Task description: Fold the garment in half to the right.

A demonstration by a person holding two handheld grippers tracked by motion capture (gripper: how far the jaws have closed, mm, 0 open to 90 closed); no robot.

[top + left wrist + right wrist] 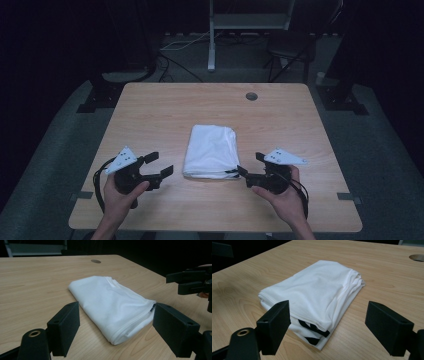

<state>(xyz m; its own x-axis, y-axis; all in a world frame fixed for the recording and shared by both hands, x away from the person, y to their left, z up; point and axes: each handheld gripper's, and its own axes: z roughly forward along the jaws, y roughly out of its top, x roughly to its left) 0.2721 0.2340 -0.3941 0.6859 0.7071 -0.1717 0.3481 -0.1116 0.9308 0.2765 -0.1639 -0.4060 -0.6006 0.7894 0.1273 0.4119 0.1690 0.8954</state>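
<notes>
Folded white cloth (210, 151) mid desk (150, 110); L hand-held gripper (159, 165) & R hand-held gripper (248, 165) flank its near end, both wide open, holding nothing.

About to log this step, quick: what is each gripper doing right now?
Left gripper: open, holding nothing, beside the folded white cloth.
Right gripper: open, holding nothing, at the cloth's near corner.

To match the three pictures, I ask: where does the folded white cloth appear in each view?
High view: folded white cloth at table centre, between both grippers.
Left gripper view: centre, beyond the open jaws.
Right gripper view: centre-left, black print at its near edge.
Shared landmark: the round table hole.
</notes>
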